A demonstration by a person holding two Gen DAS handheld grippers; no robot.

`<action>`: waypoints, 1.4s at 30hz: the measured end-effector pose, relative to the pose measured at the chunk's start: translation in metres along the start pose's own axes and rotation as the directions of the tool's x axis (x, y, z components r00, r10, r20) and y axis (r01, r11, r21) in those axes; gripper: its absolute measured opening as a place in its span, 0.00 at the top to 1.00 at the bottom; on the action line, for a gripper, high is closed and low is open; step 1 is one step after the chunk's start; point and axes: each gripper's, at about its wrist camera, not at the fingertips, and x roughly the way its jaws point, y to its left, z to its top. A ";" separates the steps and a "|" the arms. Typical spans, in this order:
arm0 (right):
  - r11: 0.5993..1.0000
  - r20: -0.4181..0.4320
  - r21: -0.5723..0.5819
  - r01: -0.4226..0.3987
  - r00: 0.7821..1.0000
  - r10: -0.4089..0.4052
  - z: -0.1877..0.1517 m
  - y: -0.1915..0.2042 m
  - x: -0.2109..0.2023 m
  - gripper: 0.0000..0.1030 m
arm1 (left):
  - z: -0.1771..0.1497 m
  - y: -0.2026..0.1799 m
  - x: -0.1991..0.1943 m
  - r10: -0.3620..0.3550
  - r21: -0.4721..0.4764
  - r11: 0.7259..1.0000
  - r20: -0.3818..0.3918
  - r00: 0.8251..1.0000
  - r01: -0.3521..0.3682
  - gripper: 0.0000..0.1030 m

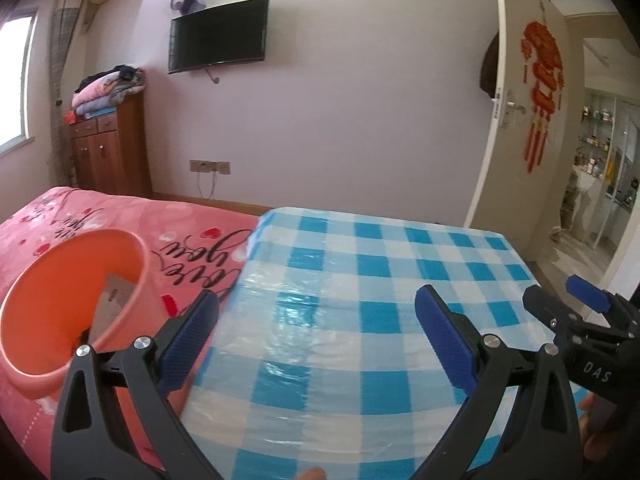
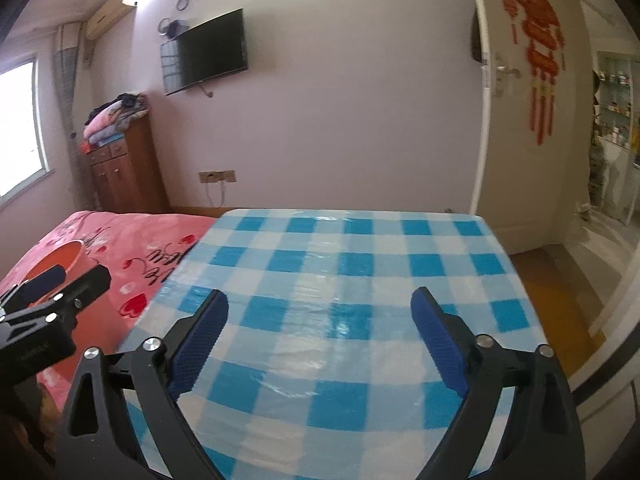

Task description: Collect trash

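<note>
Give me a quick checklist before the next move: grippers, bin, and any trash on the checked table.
1. Left gripper open, nothing between its jaws: ok.
2. Right gripper open, nothing held: ok.
3. Orange bin on the pink bedspread, mouth unblocked: ok.
4. Paper already inside the bin: ok.
5. Trash on the checked table: none in view, not ok.
6. Trash elsewhere: cannot tell.

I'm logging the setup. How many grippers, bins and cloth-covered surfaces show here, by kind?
Grippers: 2, left gripper and right gripper, both open and empty
Orange bin: 1
Blue checked tablecloth: 1
Pink bedspread: 1
Total: 5
</note>
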 end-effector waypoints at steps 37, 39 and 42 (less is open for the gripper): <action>0.986 0.021 0.073 0.153 0.988 -0.154 -0.040 -0.076 -0.036 0.09 | -0.022 -0.082 -0.001 -0.131 0.096 0.986 -0.031 0.991 0.134 0.04; 0.986 0.013 0.075 0.151 0.988 -0.152 -0.041 -0.078 -0.033 0.09 | -0.024 -0.083 0.003 -0.141 0.091 0.985 -0.042 0.989 0.144 0.04; 0.986 -0.007 0.079 0.150 0.989 -0.149 -0.045 -0.080 -0.025 0.09 | -0.028 -0.085 0.014 -0.152 0.085 0.984 -0.069 0.986 0.157 0.04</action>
